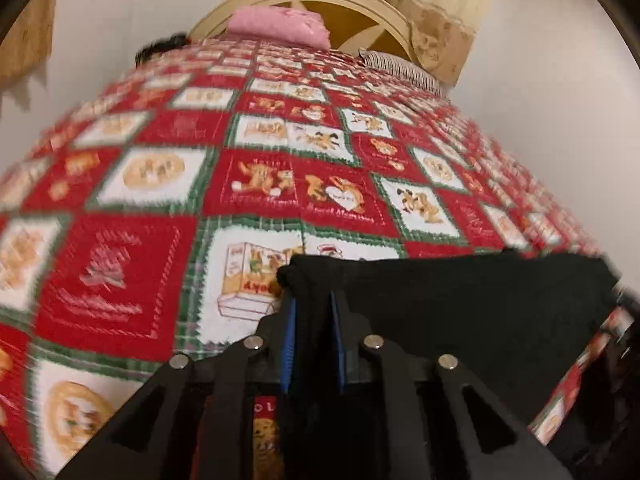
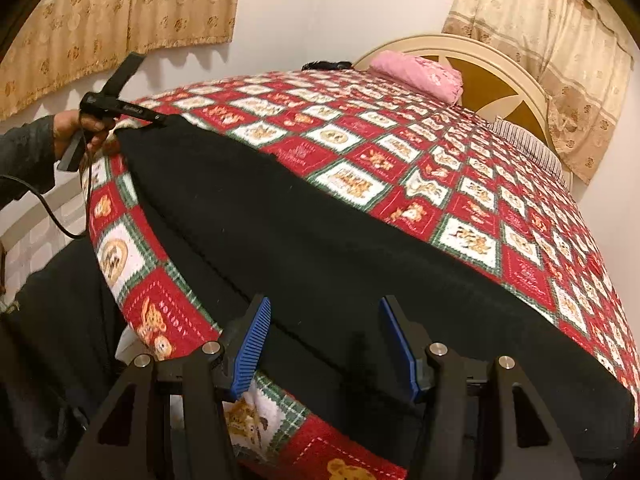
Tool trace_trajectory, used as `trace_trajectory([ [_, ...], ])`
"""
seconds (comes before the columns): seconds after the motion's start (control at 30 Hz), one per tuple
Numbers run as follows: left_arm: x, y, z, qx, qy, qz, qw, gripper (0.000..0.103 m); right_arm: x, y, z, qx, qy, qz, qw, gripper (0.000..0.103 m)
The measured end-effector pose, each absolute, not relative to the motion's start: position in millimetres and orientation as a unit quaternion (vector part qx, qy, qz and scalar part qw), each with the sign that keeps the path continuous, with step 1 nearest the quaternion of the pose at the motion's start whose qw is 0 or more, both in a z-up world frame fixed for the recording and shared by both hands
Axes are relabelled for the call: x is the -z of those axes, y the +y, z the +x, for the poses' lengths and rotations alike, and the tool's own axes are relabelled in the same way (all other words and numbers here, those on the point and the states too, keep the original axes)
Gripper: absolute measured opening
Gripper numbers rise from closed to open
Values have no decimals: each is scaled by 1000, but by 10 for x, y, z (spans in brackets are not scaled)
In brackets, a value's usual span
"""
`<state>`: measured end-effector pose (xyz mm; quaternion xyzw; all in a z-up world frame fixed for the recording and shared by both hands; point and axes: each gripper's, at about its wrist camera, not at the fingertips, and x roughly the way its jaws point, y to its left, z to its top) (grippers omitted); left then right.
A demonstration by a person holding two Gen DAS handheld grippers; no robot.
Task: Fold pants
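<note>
Black pants (image 2: 320,240) lie stretched along the near edge of the bed, on a red, white and green patchwork quilt (image 2: 400,168). In the left wrist view, my left gripper (image 1: 314,300) is shut on a corner of the pants (image 1: 460,312), with black cloth bunched between its blue pads. The right wrist view shows that same left gripper (image 2: 160,118) at the far left end of the pants, held by a hand (image 2: 68,132). My right gripper (image 2: 324,320) stands open over the pants' near end. Its blue pads (image 2: 254,336) are wide apart, with cloth lying flat between them.
A pink folded cloth or pillow (image 2: 420,72) and a striped pillow (image 2: 528,144) lie at the cream headboard (image 2: 500,64). Beige curtains (image 2: 552,40) hang on the wall. A black cable (image 2: 48,212) trails from the left hand. A dark item (image 1: 160,46) rests at the bed's far edge.
</note>
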<state>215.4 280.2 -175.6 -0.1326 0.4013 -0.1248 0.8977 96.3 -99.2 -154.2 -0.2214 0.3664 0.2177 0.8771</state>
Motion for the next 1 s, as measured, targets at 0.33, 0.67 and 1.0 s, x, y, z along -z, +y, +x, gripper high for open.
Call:
trace_trajectory([
  [0.33,1585,2824,1902,103,376,-114,914,42,1737,-855,931,-193,344,-312,865,58],
  [0.67,1732,2758,2197,72,402,-108,907,58,1913,-679,815,-181,307,-406,842,11],
  [1.0,1767,2755,2178,74,396,-112,909,62,1972,-659,693,-208,351,-389,826,3],
])
